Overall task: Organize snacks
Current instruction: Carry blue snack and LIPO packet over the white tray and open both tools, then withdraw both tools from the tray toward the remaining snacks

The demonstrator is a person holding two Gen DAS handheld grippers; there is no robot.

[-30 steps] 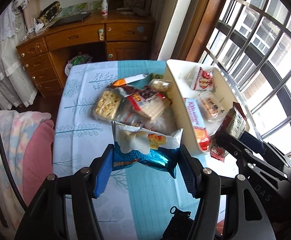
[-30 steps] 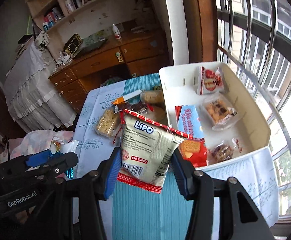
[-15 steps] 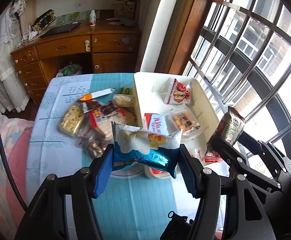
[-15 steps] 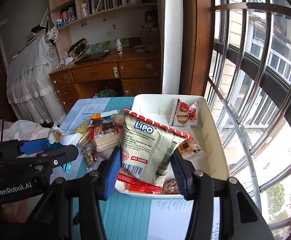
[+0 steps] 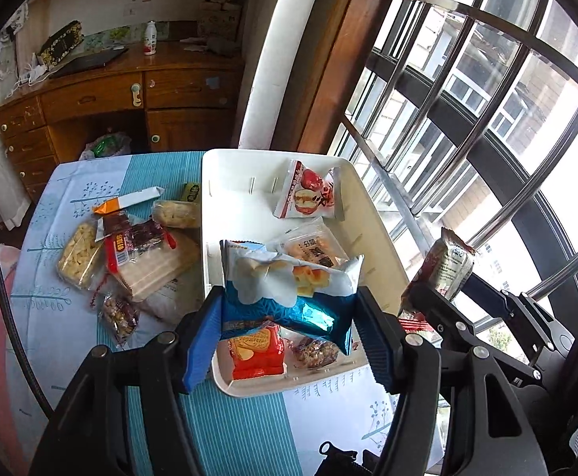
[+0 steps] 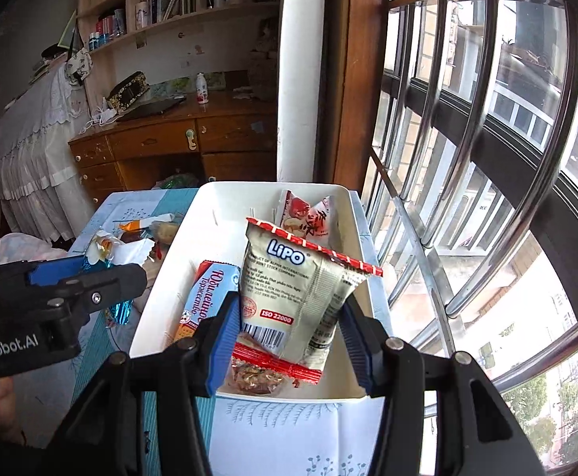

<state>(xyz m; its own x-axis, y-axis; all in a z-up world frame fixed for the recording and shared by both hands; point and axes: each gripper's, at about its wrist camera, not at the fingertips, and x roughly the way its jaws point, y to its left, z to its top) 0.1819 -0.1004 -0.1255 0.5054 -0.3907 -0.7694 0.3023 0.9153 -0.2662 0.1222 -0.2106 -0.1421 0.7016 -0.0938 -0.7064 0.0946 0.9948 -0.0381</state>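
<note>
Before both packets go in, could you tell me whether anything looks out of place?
Nothing looks spilled or damaged. Several snacks lie in a loose heap on the table, outside the tray.

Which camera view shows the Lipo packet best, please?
The right wrist view: the Lipo packet fills the centre, label readable, between the jaws. The left wrist view shows only its top edge-on at the right, over the white tray.

Blue-white chip bag (image 5: 289, 297) upright, above near end of white tray (image 5: 372, 214). Cream-red LIPO packet (image 6: 292, 297) upright, tilted, over tray. In tray: apple-print packet (image 5: 308, 194), biscuit pack (image 6: 205, 301), nut pouch (image 5: 312, 351). Other snacks (image 5: 130, 254) on tablecloth beside tray.
</note>
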